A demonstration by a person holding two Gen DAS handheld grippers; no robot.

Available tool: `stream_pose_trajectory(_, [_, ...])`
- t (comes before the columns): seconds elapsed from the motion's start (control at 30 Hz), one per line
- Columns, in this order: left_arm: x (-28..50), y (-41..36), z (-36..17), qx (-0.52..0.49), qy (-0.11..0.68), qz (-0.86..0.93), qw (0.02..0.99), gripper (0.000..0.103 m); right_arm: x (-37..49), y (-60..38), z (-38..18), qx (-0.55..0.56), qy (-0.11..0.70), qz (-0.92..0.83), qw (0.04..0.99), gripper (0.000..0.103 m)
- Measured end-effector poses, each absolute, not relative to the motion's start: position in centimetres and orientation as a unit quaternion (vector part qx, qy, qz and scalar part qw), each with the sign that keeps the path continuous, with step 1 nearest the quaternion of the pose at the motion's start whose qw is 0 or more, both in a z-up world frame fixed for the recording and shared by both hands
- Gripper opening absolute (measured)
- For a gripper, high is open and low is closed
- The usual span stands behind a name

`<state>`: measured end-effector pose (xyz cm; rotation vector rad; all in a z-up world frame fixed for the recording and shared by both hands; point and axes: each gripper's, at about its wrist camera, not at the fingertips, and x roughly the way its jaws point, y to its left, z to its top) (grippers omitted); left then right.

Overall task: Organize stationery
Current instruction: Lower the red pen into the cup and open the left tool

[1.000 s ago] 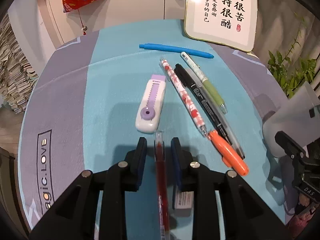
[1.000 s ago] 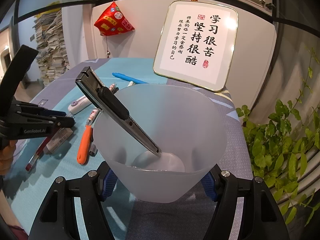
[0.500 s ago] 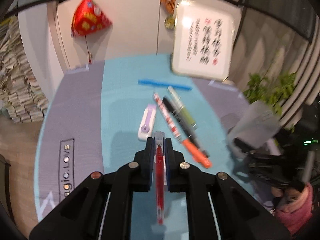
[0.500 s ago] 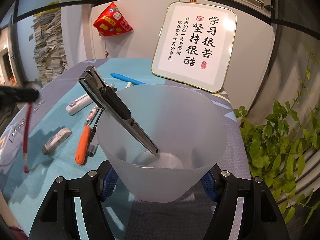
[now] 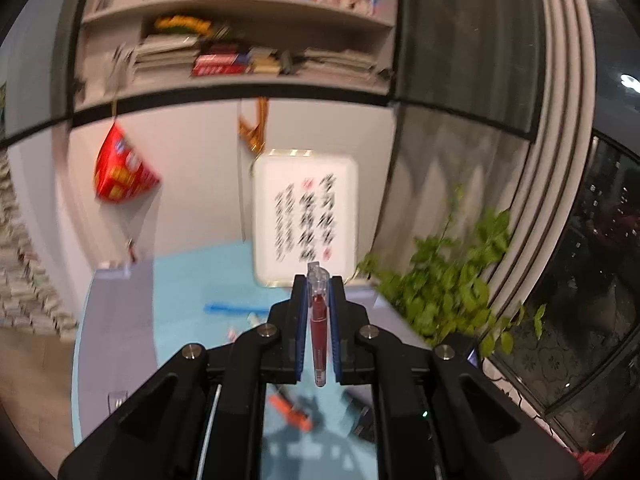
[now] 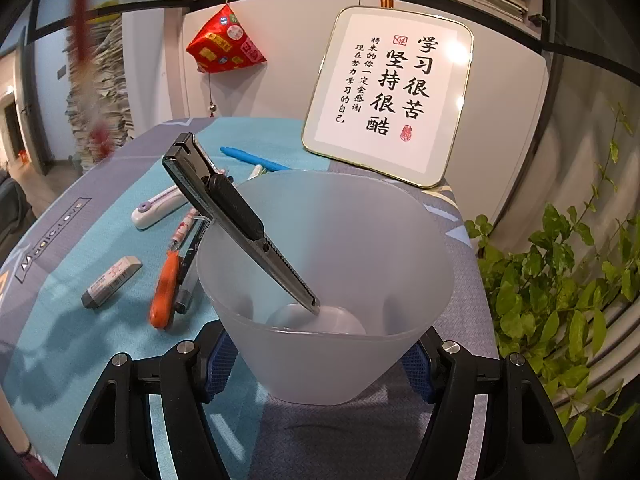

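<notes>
The right gripper (image 6: pixel 320 364) pinches a frosted, cone-shaped plastic cup (image 6: pixel 332 264) between its blue ribbed pads, low on the cup's wall. The cup stands on the grey right part of the table mat (image 6: pixel 52 352). Inside it a black utility knife (image 6: pixel 236 220) leans tip-down, its ridged handle sticking out over the left rim.

The left gripper (image 5: pixel 317 312) is pressed together on a red pen (image 5: pixel 319 320) with a clear plastic barrel, held in the air above the mat; in the right wrist view it shows only as a red blur at upper left.

On the turquoise middle of the mat, just left of the cup, lie an orange marker (image 6: pixel 164 288) and a grey eraser (image 6: pixel 112 282). Farther in sits a rounded white-and-purple correction tape (image 6: pixel 158 208), then a slim blue pen (image 6: pixel 252 158) near the far edge. A gold-rimmed calligraphy board (image 6: pixel 388 92) leans there.
</notes>
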<state>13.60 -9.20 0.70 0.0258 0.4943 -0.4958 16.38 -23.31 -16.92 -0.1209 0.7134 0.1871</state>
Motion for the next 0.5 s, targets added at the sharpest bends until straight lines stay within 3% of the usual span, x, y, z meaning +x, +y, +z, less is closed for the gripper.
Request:
stream_pose_trajectory(0.17, [15.3,-12.4,1.0,0.017,0.246,-0.273,0.930,0.008,16.4,-23.3,-16.9,-0.058,0.349,0.092,0.931,0.071])
stream_pose_trajectory(0.5, [18.1,-14.4,-4.0,0.004,0.337,-0.291,0.895,0.008,16.6,-23.3,-17.0,-0.054,0.353,0.095,0.929,0.071])
